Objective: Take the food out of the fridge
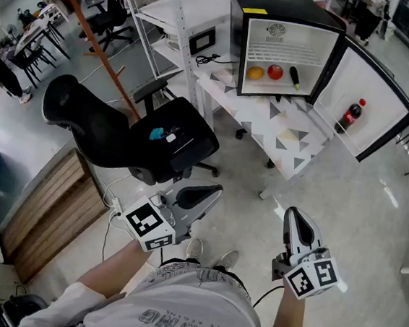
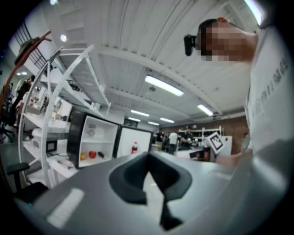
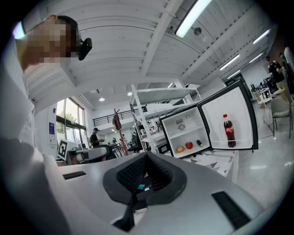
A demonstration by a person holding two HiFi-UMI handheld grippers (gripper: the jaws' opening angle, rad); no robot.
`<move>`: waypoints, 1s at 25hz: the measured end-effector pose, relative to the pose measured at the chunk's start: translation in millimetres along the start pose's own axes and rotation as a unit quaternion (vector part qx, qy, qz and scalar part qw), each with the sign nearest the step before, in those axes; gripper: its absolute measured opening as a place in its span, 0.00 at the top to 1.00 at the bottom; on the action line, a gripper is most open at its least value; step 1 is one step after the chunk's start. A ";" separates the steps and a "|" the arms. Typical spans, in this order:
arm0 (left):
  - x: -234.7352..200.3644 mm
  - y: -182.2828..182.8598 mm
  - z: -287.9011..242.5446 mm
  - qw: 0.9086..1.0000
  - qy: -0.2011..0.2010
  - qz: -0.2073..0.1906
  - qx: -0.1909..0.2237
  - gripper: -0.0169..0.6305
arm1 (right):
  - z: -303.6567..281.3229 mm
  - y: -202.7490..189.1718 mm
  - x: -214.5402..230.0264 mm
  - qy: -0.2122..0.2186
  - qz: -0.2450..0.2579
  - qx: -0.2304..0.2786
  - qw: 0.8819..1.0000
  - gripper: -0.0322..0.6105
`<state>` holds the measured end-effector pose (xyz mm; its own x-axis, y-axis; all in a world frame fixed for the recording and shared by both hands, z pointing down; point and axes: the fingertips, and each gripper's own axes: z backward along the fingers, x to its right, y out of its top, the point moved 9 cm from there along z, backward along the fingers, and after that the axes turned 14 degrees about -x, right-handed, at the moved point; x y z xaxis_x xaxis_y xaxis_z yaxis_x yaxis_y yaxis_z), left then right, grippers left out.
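A small black fridge [image 1: 278,14] stands on a table with its door [image 1: 370,104] swung open to the right. On its bottom shelf lie an orange fruit [image 1: 255,73], a red fruit [image 1: 275,72] and a dark long vegetable [image 1: 294,77]. A cola bottle [image 1: 350,115] stands in the door rack. Both grippers are held low near the person's body, far from the fridge and pointing towards it. My left gripper [image 1: 215,190] is shut and empty. My right gripper [image 1: 291,212] is shut and empty too. The right gripper view shows the fridge [image 3: 183,131] and bottle [image 3: 228,131] ahead.
A black office chair [image 1: 120,132] stands on the floor between me and the patterned white table [image 1: 287,135]. A white shelf rack [image 1: 177,18] rises left of the fridge. A wooden panel [image 1: 54,209] lies at lower left. Desks and people fill the far background.
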<state>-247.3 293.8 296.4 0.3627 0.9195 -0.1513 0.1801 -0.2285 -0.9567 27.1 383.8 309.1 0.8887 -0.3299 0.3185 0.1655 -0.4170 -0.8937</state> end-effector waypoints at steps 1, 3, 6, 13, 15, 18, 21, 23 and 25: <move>0.8 0.4 -0.5 1.000 0.000 0.000 0.000 0.96 | 0.7 -0.1 0.5 0.000 0.000 0.000 1.000 0.96; 2.6 0.8 -1.7 1.000 0.000 0.000 0.000 0.96 | 2.4 -0.1 1.4 0.000 0.001 0.001 1.000 0.96; 5.8 -0.5 -3.9 1.000 0.000 -0.001 -0.001 0.96 | 5.3 0.7 2.1 -0.009 0.010 0.006 1.000 0.96; 16.0 -1.4 -14.5 1.000 -0.001 0.001 -0.004 0.96 | 14.8 0.9 8.5 -0.009 0.019 0.009 1.000 0.96; 19.5 -0.9 -19.0 1.000 0.000 0.002 -0.004 0.96 | 18.3 -0.1 13.2 -0.006 0.016 0.008 1.000 0.96; 24.5 -2.3 -26.8 1.000 0.004 0.003 -0.005 0.96 | 22.6 -2.2 21.8 0.000 0.012 0.007 1.000 0.96; 30.1 -4.1 -36.4 1.000 0.009 0.006 -0.005 0.96 | 26.6 -2.8 32.1 0.007 0.015 0.005 1.000 0.96; 34.5 -3.9 -42.8 1.000 0.011 0.006 -0.005 0.96 | 29.9 -2.0 37.9 0.012 0.018 0.005 1.000 0.96; 39.0 -4.4 -49.2 1.000 0.012 0.006 -0.005 0.96 | 32.9 -2.5 44.0 0.015 0.020 0.005 1.000 0.96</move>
<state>-189.0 314.9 307.0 0.3867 0.9087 -0.1572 0.1837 -0.2429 -0.9525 79.9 398.2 314.9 0.8815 -0.3707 0.2924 0.1352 -0.3951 -0.9086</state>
